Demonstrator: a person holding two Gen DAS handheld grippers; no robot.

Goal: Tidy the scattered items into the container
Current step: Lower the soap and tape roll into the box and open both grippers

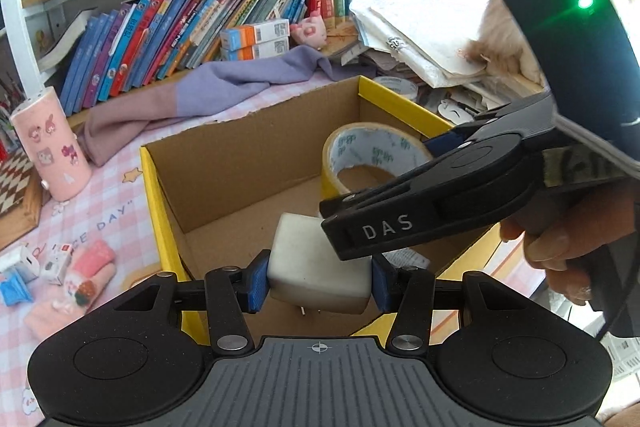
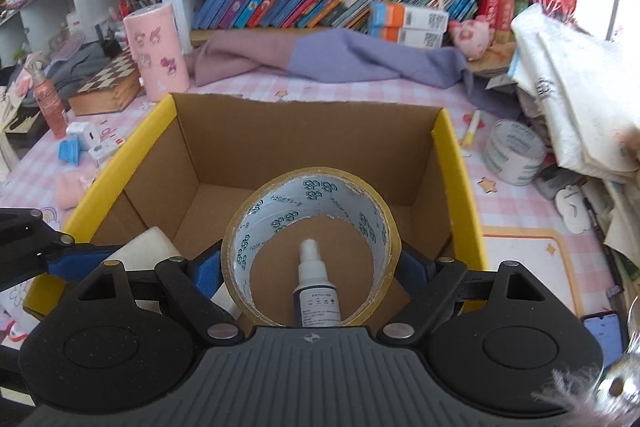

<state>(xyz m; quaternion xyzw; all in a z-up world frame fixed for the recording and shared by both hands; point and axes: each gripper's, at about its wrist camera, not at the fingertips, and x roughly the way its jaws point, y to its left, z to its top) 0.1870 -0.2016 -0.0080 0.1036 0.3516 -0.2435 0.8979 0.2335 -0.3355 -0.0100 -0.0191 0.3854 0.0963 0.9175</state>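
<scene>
A yellow-sided cardboard box (image 1: 256, 143) (image 2: 280, 131) stands open on the pink checked tablecloth. My left gripper (image 1: 318, 277) is shut on a white plug-in charger block (image 1: 316, 263), holding it over the box's near edge; the block also shows in the right wrist view (image 2: 150, 247). My right gripper (image 2: 310, 263) is shut on a roll of yellow tape (image 2: 312, 227) above the box; the roll also shows in the left wrist view (image 1: 372, 155). A small spray bottle (image 2: 316, 291) lies on the box floor, seen through the roll.
Loose on the cloth left of the box: small white boxes and a blue piece (image 1: 24, 271), pink socks (image 1: 88, 275). A white tape roll (image 2: 514, 157) and a marker (image 2: 470, 131) lie to its right. A pink cylinder (image 2: 158, 55), chessboard (image 2: 110, 83), purple cloth (image 2: 340, 59) and bookshelf stand behind.
</scene>
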